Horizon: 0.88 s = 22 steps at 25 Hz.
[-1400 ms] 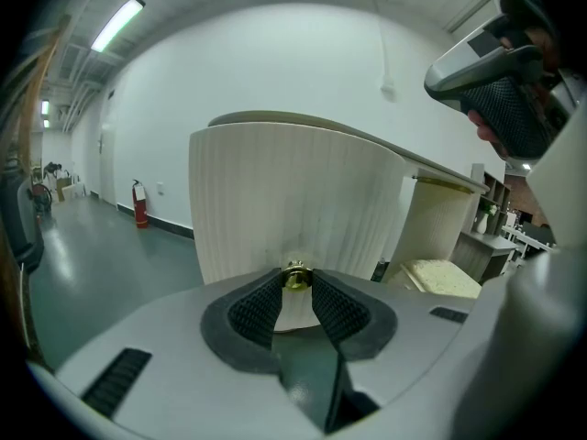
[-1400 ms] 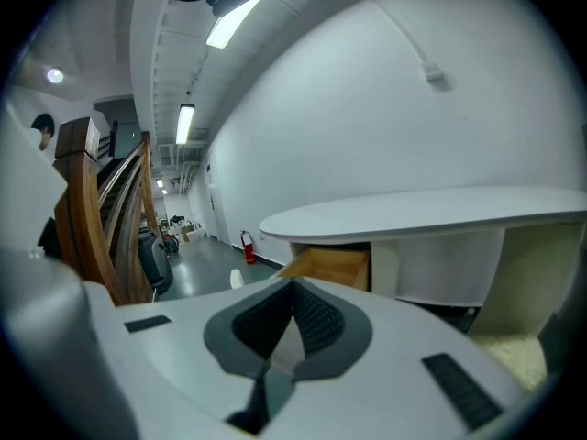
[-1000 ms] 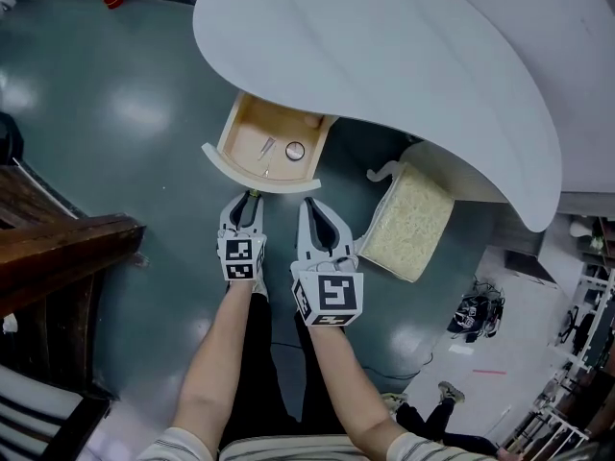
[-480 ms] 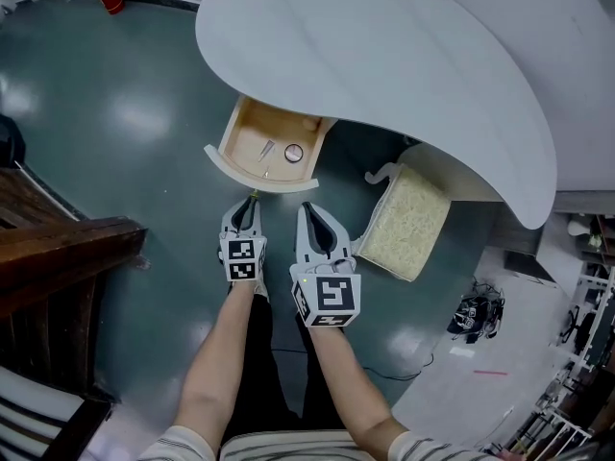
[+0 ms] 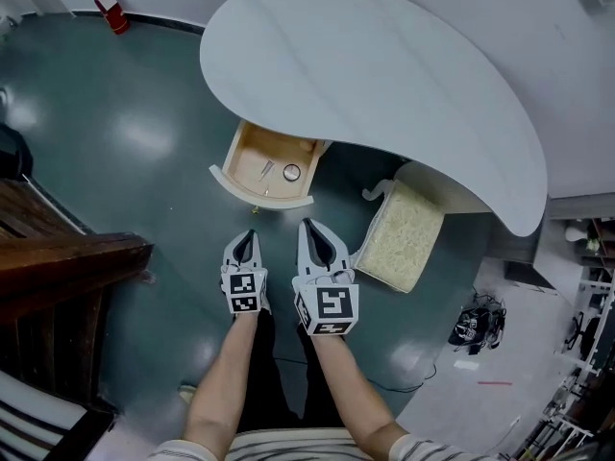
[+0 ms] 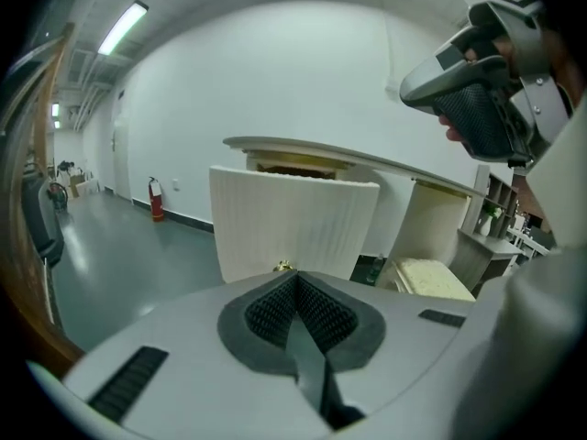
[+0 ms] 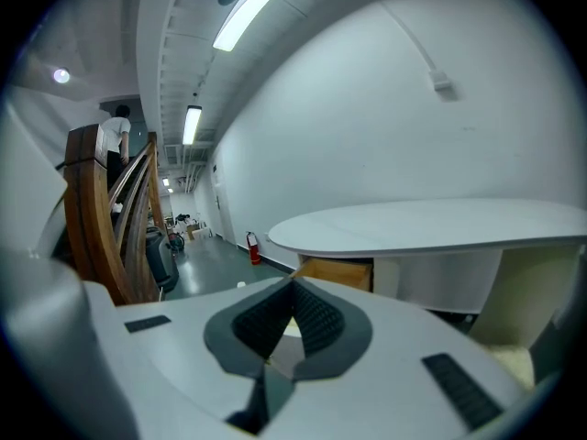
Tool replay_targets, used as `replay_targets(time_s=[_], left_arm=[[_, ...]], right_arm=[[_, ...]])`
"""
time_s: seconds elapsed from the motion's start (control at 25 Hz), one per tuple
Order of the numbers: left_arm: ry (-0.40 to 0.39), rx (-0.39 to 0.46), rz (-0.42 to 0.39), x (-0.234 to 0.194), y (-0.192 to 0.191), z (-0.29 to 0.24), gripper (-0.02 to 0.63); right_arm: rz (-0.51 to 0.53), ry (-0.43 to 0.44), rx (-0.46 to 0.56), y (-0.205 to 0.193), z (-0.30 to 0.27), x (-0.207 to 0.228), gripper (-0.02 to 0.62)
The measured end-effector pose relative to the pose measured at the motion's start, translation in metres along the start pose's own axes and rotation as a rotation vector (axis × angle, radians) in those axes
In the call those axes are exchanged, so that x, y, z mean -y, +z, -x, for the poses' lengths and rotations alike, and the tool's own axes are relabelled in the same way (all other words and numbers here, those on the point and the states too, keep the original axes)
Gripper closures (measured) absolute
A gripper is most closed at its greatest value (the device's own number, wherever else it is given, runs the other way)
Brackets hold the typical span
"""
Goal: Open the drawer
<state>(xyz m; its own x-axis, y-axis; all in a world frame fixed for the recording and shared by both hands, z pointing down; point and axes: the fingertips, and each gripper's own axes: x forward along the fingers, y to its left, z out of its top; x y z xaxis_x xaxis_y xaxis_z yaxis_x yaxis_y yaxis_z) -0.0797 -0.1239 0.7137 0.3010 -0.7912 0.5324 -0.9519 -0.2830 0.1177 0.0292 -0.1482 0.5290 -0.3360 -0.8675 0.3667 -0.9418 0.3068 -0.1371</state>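
Observation:
The drawer [image 5: 261, 158] stands pulled out from under the white table [image 5: 384, 75]. It has a wooden inside, a curved white front [image 6: 293, 220] and a small brass knob [image 6: 283, 266]. A round thing [image 5: 291, 172] and a small metal piece [image 5: 266, 168] lie in it. My left gripper [image 5: 249, 234] hangs a short way before the front, apart from the knob. Its jaws have just been closing and are now shut, with nothing between them [image 6: 293, 279]. Beside it my right gripper [image 5: 307, 225] is also shut and empty, and points past the drawer's wooden side [image 7: 341, 271].
A cream padded seat [image 5: 404, 233] stands right of the drawer under the table's edge. A dark wooden stair rail [image 5: 58, 267] lies at the left. A red fire extinguisher [image 5: 109, 8] stands at the far wall, and a dark bag [image 5: 474, 323] lies on the floor at the right.
My left gripper has drawn back from the drawer's knob toward me and its jaws have come together. The right gripper has drawn back a little too. The drawer stays pulled out.

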Motion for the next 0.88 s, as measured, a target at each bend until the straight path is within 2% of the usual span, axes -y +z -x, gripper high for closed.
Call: replay_targets(time_s=[0.36, 0.88], left_arm=[[0.040, 0.071, 0.013, 0.014, 0.073, 0.051, 0.603], [0.028, 0.167, 0.018, 0.037, 0.176, 0.118, 0.603]], right_arm=[[-0.010, 0.038, -0.013, 0.028, 0.032, -0.012, 0.581], [0.005, 0.098, 0.008, 0.095, 0.073, -0.023, 0.581]])
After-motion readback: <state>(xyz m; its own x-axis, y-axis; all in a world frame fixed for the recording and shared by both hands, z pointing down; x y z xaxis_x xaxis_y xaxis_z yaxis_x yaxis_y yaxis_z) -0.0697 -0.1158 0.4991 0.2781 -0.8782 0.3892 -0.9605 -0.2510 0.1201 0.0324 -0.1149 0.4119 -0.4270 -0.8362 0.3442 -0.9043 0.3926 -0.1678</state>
